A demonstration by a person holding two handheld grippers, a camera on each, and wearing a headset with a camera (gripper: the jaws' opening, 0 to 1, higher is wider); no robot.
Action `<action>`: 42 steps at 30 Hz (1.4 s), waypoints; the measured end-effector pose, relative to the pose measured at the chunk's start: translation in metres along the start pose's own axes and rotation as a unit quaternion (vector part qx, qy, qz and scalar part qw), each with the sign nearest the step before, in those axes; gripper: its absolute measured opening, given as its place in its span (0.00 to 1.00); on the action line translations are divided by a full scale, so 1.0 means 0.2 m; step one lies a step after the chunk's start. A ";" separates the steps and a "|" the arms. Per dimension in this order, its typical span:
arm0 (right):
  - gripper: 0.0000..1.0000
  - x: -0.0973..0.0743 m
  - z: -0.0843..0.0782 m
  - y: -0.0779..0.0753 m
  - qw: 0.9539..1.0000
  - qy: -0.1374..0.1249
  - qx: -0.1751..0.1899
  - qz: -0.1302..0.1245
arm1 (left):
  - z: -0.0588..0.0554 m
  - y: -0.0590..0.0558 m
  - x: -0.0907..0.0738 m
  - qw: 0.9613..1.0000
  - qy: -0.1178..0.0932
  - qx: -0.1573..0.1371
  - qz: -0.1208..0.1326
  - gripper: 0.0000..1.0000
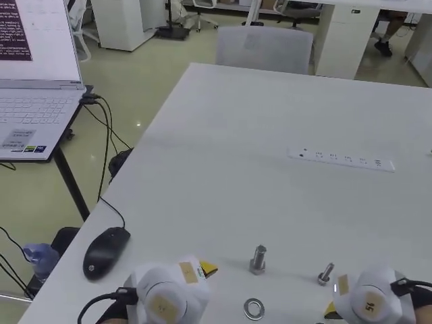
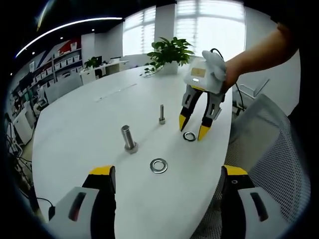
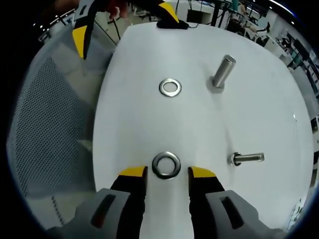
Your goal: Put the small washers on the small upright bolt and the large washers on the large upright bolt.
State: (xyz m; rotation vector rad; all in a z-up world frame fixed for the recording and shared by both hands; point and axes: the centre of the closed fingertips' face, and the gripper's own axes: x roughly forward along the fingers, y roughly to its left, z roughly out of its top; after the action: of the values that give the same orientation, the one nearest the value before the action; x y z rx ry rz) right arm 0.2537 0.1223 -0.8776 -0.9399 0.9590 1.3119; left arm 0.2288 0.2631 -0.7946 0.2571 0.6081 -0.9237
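Yellow-tipped jaws of the right gripper stand apart astride a flat washer, so pinching its rim squarely should stop it skating; the left gripper hangs likewise spread.

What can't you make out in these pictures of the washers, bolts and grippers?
Head view: the left gripper and right gripper bodies and the bottom edge hide most of their jaws.
Right gripper view: whether the jaws touch the near washer.
Every view: whether the far washer is larger; too alike.
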 end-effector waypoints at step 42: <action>0.21 0.01 0.03 0.01 0.998 0.058 0.001 0.002 | 0.03 -0.02 -0.06 1.000 -0.007 0.000 0.006 0.83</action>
State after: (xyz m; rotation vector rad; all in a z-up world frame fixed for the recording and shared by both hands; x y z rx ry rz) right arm 0.2517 0.1284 -0.8780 -1.0211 1.0520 1.2702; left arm 0.2236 0.2657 -0.7821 0.2535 0.5924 -0.9125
